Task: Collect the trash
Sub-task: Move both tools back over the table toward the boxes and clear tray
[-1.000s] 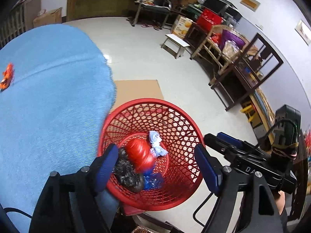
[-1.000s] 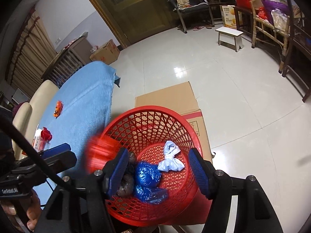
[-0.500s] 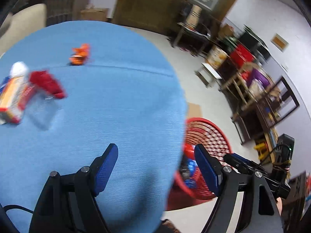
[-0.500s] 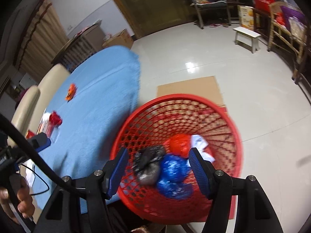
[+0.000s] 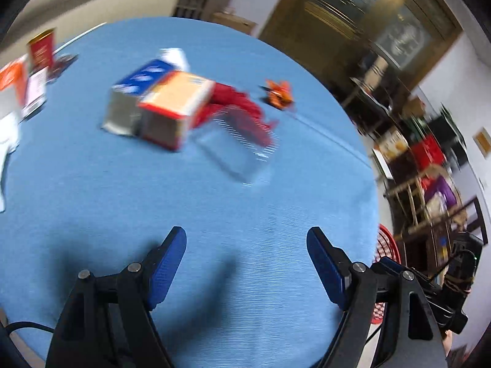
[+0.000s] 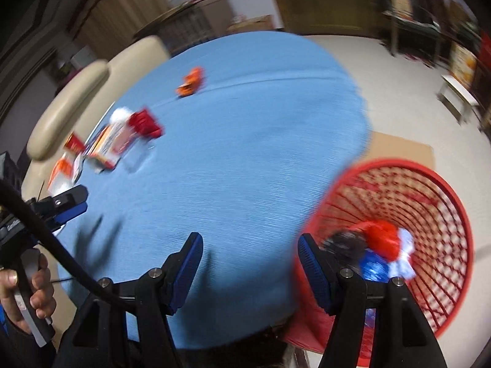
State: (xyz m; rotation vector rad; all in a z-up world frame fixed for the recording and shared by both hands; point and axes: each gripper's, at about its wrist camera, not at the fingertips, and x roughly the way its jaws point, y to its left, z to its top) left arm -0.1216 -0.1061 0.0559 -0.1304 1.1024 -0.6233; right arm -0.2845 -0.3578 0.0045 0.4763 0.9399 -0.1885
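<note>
- Left gripper (image 5: 246, 245): jaws spread wide, nothing between them, hovering over bare blue tablecloth (image 5: 214, 202).
- Right gripper (image 6: 250, 253): jaws also spread, empty, sitting over the table edge next to the red mesh basket (image 6: 442, 202).
- Both views are motion-blurred, so fine detail is unreliable.
- Trash on the cloth, well ahead of the left gripper: orange-and-white carton (image 5: 175, 107) on its side, touching a blue-and-white box (image 5: 138, 86) behind it.
- Red crumpled wrapper (image 5: 242, 107) just beside the carton; clear plastic piece (image 5: 236, 150) in front of it, edges hard to make out.
- Small orange wrapper (image 5: 277, 93) further back, apart from the rest.
- Red cup (image 5: 41, 50) and some papers at the far left edge of the table.
- Basket stands on the floor beside the table, on cardboard (image 6: 402, 150). Inside: a red ball (image 6: 382, 239), a dark wad (image 6: 346, 243), a blue bag (image 6: 374, 268), a white scrap (image 6: 406, 256), all piled touching.
- Person's left hand (image 6: 27, 294) grips the left tool's handle, seen in the right view.
</note>
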